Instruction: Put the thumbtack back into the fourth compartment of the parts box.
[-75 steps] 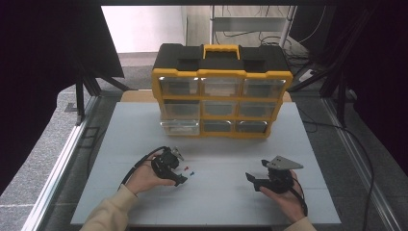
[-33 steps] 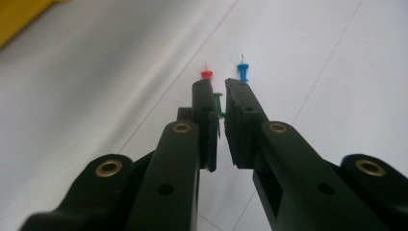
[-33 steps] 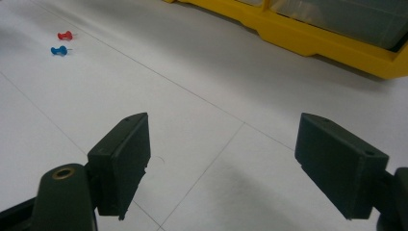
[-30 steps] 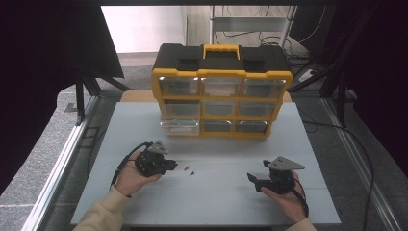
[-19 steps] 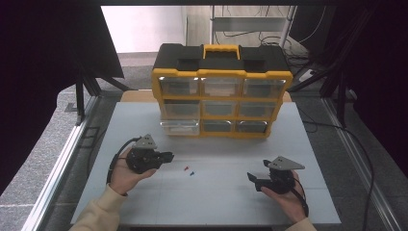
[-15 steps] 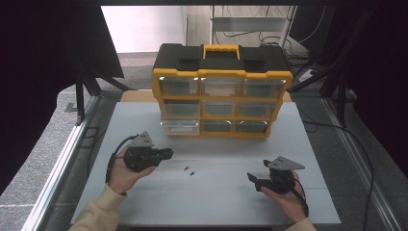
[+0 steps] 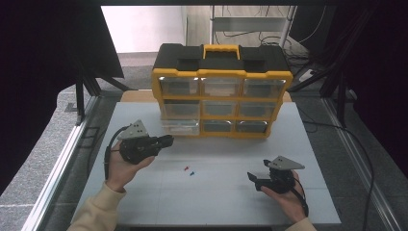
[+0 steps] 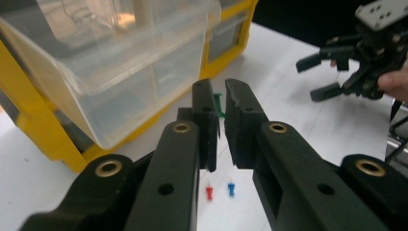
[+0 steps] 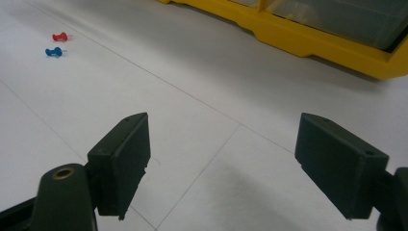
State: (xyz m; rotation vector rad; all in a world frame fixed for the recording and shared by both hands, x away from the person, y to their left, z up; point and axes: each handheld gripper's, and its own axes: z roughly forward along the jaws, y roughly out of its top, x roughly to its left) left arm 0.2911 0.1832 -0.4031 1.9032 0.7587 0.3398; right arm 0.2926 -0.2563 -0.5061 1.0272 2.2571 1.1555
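My left gripper (image 7: 166,141) is shut on a small green pushpin (image 8: 219,104), held just in front of the pulled-out clear bottom-left drawer (image 7: 180,127) of the yellow and black organizer (image 7: 221,89). In the left gripper view the drawer (image 8: 120,72) looms close at upper left. A red pushpin (image 7: 186,168) and a blue pushpin (image 7: 192,173) lie on the white table between the hands. My right gripper (image 7: 252,180) rests low at the front right, open, with nothing between its fingers (image 9: 122,161).
The organizer stands at the back middle of the white table (image 7: 226,202); its other clear drawers are closed. Metal rails run along both table sides, and cables trail from each gripper.
My left gripper drew back from the pins, swung left, then rose toward the open drawer. The right gripper stayed put.
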